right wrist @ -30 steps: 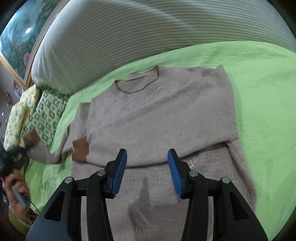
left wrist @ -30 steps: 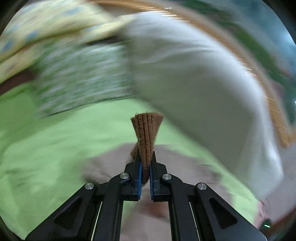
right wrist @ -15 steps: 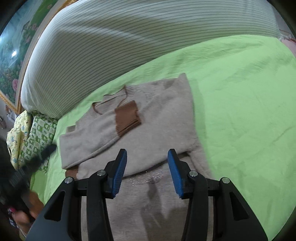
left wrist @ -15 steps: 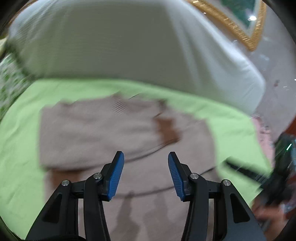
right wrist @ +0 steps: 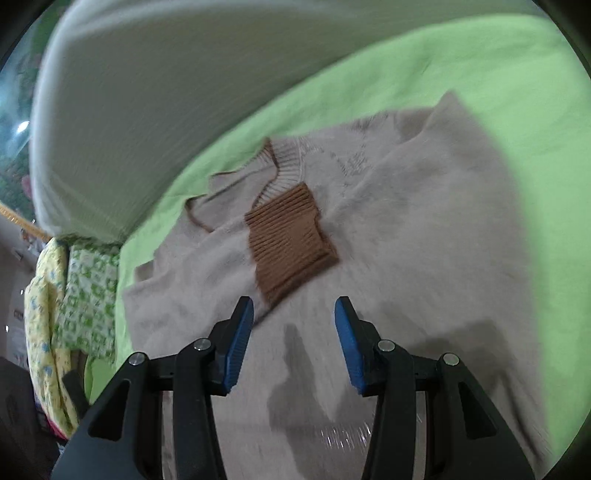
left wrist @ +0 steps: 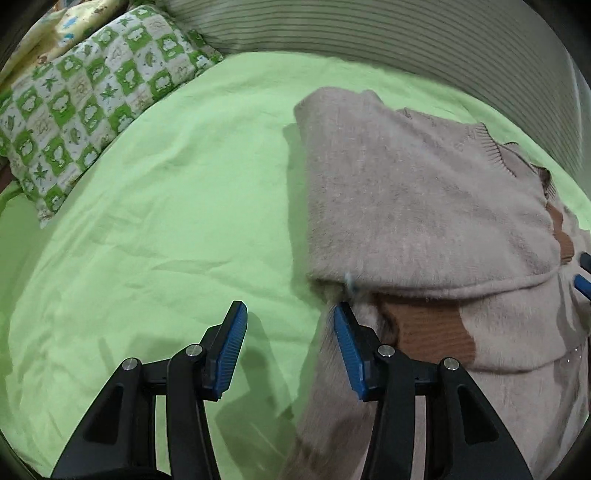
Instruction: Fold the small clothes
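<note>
Lying on the lime-green bed sheet (left wrist: pixel 177 206), the beige sweater (left wrist: pixel 417 192) has both sleeves folded across its chest, one brown ribbed cuff (right wrist: pixel 291 236) resting just below the neckline (right wrist: pixel 284 162). No container shows. The left gripper (left wrist: pixel 290 349) hangs with fingers released and nothing between them, its right finger (left wrist: pixel 349 354) over the sweater's left edge at five o'clock. The right gripper (right wrist: pixel 293 345) is likewise released and empty above the sweater's middle. Bare sheet spreads from nine to eleven o'clock, up to a checked pillow (left wrist: pixel 85 96) and striped bolster (left wrist: pixel 369 33).
</note>
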### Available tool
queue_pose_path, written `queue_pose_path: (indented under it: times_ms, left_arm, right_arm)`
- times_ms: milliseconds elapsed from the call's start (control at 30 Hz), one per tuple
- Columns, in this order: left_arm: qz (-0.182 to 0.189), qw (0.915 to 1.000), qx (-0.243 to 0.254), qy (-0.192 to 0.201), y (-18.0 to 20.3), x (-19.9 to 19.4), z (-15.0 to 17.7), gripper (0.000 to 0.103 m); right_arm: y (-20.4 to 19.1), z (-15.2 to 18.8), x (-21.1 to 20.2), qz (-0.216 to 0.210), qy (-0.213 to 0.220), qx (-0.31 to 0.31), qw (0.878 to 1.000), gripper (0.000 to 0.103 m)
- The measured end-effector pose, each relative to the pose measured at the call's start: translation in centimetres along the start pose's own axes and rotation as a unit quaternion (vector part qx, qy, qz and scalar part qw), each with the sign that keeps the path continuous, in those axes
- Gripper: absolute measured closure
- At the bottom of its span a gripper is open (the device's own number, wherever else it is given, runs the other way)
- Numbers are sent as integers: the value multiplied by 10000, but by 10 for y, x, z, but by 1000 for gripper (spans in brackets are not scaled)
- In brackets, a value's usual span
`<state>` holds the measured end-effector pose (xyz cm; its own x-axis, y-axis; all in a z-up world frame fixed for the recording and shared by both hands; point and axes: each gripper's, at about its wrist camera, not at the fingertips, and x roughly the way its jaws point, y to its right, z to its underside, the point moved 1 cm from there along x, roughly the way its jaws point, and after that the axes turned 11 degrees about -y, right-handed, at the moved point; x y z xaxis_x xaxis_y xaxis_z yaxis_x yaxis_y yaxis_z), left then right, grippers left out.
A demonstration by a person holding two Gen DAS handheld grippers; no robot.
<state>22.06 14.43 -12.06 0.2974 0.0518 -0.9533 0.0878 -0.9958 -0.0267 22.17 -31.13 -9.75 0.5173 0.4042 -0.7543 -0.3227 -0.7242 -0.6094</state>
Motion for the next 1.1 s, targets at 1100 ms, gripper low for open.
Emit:
queue_pose_path:
  times_ms: [1100]
  left_arm:
    - [105, 9889, -1465, 212, 8, -14, 5, 61]
  right_arm:
    - [43, 47, -88, 378, 771, -281, 9959, 94]
